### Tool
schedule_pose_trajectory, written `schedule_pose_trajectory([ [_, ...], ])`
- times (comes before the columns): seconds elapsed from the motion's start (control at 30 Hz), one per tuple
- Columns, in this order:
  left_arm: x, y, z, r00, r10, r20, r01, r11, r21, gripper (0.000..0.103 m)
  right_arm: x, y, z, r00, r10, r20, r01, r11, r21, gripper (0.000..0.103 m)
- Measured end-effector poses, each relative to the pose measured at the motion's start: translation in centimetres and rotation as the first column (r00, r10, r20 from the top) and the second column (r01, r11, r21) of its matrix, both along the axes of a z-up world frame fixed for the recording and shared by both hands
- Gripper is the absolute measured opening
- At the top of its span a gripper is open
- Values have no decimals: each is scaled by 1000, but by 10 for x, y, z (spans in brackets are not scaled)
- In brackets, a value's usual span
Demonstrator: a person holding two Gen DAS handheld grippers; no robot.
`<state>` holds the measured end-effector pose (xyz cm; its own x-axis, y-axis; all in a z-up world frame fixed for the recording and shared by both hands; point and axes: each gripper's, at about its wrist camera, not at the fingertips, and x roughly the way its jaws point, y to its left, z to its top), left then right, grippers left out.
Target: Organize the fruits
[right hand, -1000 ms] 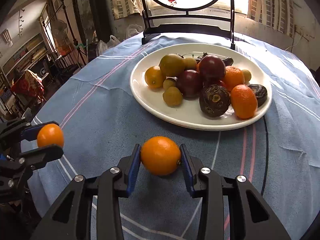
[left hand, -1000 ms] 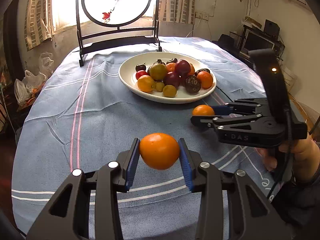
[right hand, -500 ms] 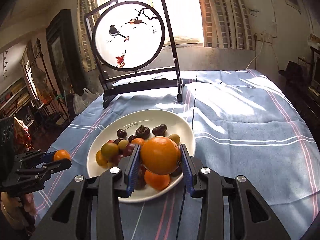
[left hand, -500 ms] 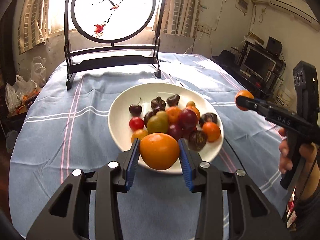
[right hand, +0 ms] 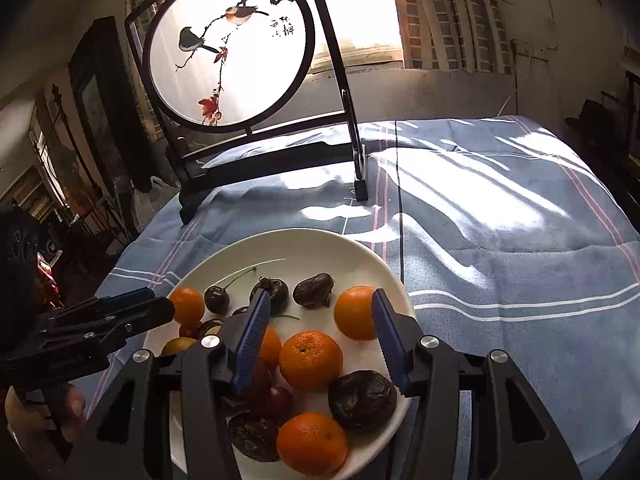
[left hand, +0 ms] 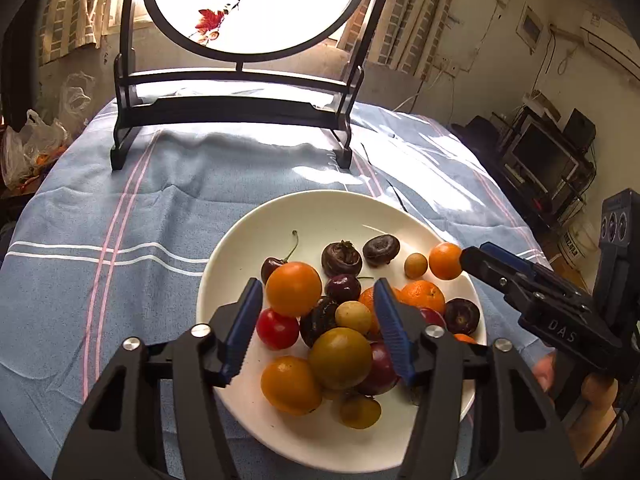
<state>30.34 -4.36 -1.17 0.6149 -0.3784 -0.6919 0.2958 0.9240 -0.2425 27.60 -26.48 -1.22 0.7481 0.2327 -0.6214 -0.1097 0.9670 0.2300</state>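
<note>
A white plate (left hand: 256,240) on the blue cloth holds several fruits: oranges, cherries, plums, dark passion fruits, yellow-green ones. My left gripper (left hand: 320,320) is open above the plate; an orange (left hand: 293,289) lies by its left finger, among the fruit. My right gripper (right hand: 318,332) is open over the plate (right hand: 304,248); an orange (right hand: 354,312) rests against its right finger. The right gripper also shows in the left wrist view (left hand: 520,276), the left gripper in the right wrist view (right hand: 132,316).
A round painted screen on a black stand (left hand: 240,112) stands behind the plate on the table's far side; it also shows in the right wrist view (right hand: 256,160). Shelves and electronics (left hand: 548,160) stand at the right. Plastic bags (left hand: 32,144) lie at the left.
Both grippers moved forward over the plate and opened. The two oranges they held now lie on the plate among the fruit.
</note>
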Motion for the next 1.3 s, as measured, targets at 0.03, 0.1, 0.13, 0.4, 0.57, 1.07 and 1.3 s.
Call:
schedule_pose_trajectory([
  [0.03, -7, 2, 4, 1000, 3, 18, -3, 1000, 0, 63, -6, 0, 4, 1000, 5, 5, -5, 1000, 4, 53],
  [0.1, -24, 7, 12, 999, 5, 47, -5, 1000, 5, 64, -26, 1, 9, 1000, 25, 15, -25, 1000, 10, 53],
  [0.13, -34, 10, 15, 998, 3, 59, -3, 1000, 6, 65, -38, 1, 10, 999, 33, 13, -33, 999, 7, 53],
  [0.4, -165, 30, 26, 980, 14, 199, -33, 995, 95, 98, -170, -11, 17, 995, 55, 77, -51, 997, -54, 98],
  [0.57, -224, 50, 33, 975, 59, 212, -81, 992, 100, 98, -225, -44, 32, 992, 3, 125, 7, 997, -80, 99],
  [1.07, -312, 81, 64, 920, 213, 328, -278, 946, 165, 98, -311, -105, 46, 979, -122, 163, 137, 987, -85, 99],
  [1.3, -323, 84, 77, 909, 226, 349, -289, 947, 140, 98, -323, -115, 52, 973, -145, 177, 162, 983, -85, 99],
])
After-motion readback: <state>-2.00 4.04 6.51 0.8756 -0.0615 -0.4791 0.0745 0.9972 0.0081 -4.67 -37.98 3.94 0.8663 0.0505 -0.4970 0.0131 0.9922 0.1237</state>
